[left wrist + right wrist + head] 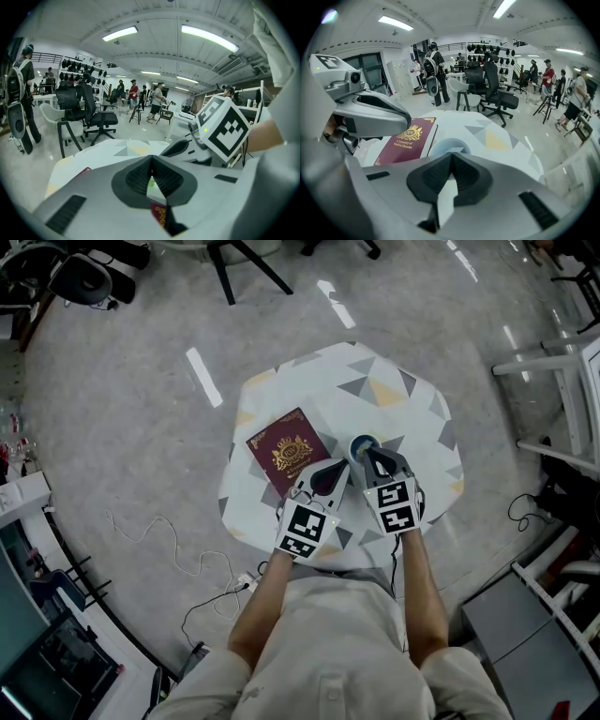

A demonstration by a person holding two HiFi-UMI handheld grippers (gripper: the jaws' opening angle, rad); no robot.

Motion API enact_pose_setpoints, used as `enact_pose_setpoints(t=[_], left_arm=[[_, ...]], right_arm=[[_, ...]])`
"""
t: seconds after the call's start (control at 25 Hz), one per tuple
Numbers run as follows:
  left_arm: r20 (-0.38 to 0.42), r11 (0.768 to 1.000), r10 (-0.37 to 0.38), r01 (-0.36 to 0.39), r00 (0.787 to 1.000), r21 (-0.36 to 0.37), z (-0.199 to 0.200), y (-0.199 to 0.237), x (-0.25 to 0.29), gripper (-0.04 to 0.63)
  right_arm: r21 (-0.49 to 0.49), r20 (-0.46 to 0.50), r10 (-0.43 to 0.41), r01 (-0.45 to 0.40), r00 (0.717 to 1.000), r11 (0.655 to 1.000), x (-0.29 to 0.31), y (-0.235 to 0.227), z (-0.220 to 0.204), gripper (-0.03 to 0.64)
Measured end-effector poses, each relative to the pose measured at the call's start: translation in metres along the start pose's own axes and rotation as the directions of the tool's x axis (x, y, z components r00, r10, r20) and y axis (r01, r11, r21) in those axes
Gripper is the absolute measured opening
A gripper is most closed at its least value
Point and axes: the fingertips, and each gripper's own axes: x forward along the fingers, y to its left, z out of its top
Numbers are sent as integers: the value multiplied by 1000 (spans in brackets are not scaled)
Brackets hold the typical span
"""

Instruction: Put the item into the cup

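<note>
The small table (pixel 412 418) with its triangle pattern is filling the middle of the head view, and the maroon book (pixel 289 452) is lying flat on its left half. Both claws are hanging side by side over the near edge. The left gripper (pixel 330 472) is sitting over the book's lower right corner, the right gripper (pixel 375 461) just right of it. The pale blue cup (pixel 364 444) is standing upright, mouth up, directly beyond the right claw's tips, and in the right gripper view the cup's rim (pixel 449 146) is peeking over them. That makes the right hand the nearer one, by my reading. The right claw's tips are pressing together on nothing, with only tabletop showing behind them. The left claw's tips are meeting too. A pale green speck (pixel 151 184) is showing in the gap behind them, possibly the item; gripped or lying underneath, I cannot tell.
</note>
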Motion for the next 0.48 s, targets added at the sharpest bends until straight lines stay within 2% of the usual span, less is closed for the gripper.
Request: enact_pose_setpoints(t=[0.48], left_arm=[[-3,1000,8,-8,1000,1,-1,2,-4,12]], right_arm=[[-7,-11,8,-8,1000,1000,7,3,-1,8]])
